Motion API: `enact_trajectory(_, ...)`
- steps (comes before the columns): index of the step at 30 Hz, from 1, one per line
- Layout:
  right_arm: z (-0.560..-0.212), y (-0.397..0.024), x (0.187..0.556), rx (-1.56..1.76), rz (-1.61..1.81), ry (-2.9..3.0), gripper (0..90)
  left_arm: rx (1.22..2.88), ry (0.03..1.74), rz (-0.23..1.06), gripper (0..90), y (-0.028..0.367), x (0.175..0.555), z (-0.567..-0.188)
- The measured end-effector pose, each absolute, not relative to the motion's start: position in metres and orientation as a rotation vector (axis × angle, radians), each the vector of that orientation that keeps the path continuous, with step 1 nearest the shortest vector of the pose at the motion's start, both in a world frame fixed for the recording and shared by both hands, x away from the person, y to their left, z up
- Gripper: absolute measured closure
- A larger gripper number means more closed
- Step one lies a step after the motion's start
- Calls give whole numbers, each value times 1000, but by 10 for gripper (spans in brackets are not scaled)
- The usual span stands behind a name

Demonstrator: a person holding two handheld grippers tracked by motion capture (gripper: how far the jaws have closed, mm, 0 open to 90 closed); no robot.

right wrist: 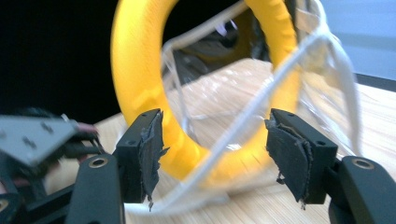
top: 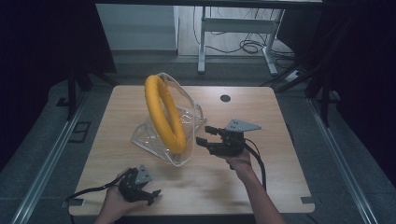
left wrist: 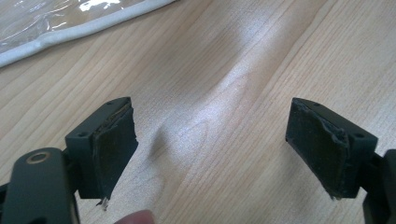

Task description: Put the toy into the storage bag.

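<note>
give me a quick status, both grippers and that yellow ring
Left hand-held gripper open, low at near table edge. Right hand-held gripper open, aimed at yellow ring. Ring upright inside clear bag. Nothing in between.

A ring [top: 164, 113] stands upright inside a bag [top: 187, 122] mid-table [top: 275, 186], the right gripper [top: 207, 135] just beside it, the left gripper [top: 152, 196] near the front edge.

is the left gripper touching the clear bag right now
Apart. In the high view the left gripper sits near the table's front edge, with bare wood between it and the clear bag. Its jaws stand open over wood.
</note>
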State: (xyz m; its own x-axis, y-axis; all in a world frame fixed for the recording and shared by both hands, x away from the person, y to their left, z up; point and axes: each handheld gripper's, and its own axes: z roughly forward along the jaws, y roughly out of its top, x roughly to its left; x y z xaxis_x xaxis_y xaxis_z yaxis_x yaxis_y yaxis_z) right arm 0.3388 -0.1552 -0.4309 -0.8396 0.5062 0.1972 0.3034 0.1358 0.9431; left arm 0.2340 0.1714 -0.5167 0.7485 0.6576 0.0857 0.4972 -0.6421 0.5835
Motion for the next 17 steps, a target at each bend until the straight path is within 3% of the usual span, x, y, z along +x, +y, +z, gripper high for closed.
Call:
enact_trajectory(10, -462, -183, 328, 845, 1608, 2268, 361, 2408, 871, 397, 161, 172, 234, -516)
enact_trajectory(17, -466, -185, 326, 838, 1595, 2265, 357, 2408, 873, 399, 161, 172, 234, -516)
